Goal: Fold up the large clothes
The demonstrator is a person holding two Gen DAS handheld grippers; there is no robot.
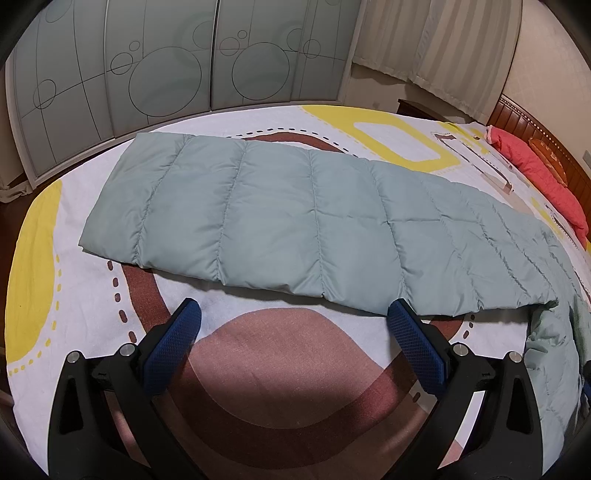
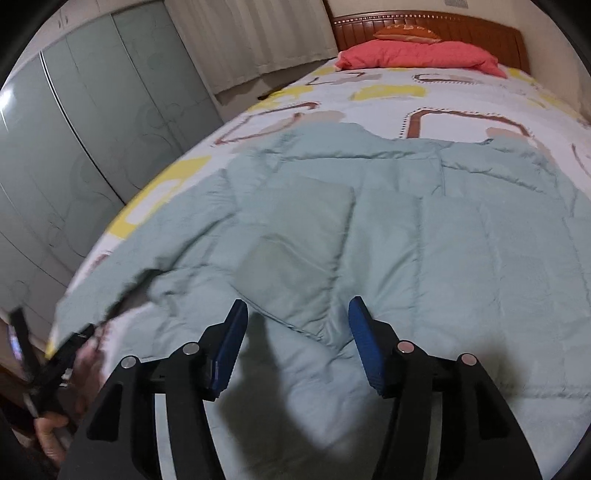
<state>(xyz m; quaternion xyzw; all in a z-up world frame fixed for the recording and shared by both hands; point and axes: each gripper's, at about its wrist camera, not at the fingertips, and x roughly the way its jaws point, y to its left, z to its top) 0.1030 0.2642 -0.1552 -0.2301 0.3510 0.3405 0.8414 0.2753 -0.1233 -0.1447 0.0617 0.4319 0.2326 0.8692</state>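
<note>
The bed [image 1: 92,295] serves as the bearing surface. On it lies the quilted garment [image 1: 295,218], a pale grey-green padded piece, spread lengthwise across the sheet. No other container is in view.

Left gripper [image 1: 293,317]: held low over the sheet on the near side of the garment, fingers pointing toward it. Jaws stand wide apart and hold nothing. The right-hand blue pad [image 1: 413,339] sits just beside the garment's near hem; whether it touches cannot be told. The other pad is over bare sheet.

Right gripper [image 2: 297,325]: held above the garment, jaws wide apart, with fabric visible below and between them and nothing clamped. In the right wrist view the left gripper [image 2: 79,334] appears blurred at the garment's left edge, with part of the person's hand [image 2: 51,432] below it.

Materials and shapes: the garment is puffy, stitched into long parallel channels, with a smooth, slightly sheened shell. In the left wrist view it forms a long, flat strip. In the right wrist view the surface is more rumpled, and a flat rectangular patch [image 2: 295,236] lies on the garment.

The sheet is white cotton-like cloth printed with brown loops, yellow blocks and dashed lines. Beyond the garment, a coral pillow [image 2: 417,55] rests against the ribbed wooden headboard [image 2: 369,33]. Frosted sliding doors [image 1: 166,66] with circle outlines stand behind the garment, beside pale curtains [image 1: 443,40].
</note>
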